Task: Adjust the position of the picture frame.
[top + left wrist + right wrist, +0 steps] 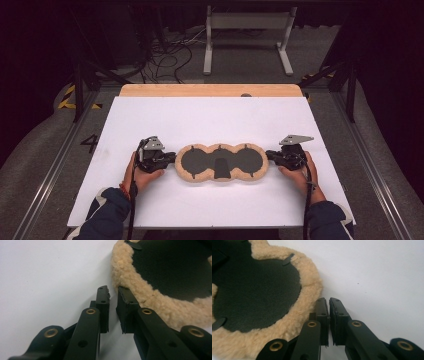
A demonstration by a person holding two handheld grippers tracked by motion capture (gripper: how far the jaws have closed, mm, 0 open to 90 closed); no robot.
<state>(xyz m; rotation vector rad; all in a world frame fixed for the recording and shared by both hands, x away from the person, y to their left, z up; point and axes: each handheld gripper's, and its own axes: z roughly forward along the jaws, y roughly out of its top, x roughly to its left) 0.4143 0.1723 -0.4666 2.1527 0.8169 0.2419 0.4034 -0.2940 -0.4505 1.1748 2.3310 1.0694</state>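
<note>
Left gripper (171, 159) nearly closed, empty, beside tan fleece-rimmed black three-lobed pad (221, 162), right gripper (270, 155) almost shut, empty, at opposite end, flat on white table (210, 120)

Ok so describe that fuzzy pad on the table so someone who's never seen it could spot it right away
On the white table, look near the front edge, between the left claw and the right claw. There lies the fleece pad, flat. It has three joined round lobes, a tan woolly rim and dark centres, and is the one soft, fuzzy thing there.
</note>
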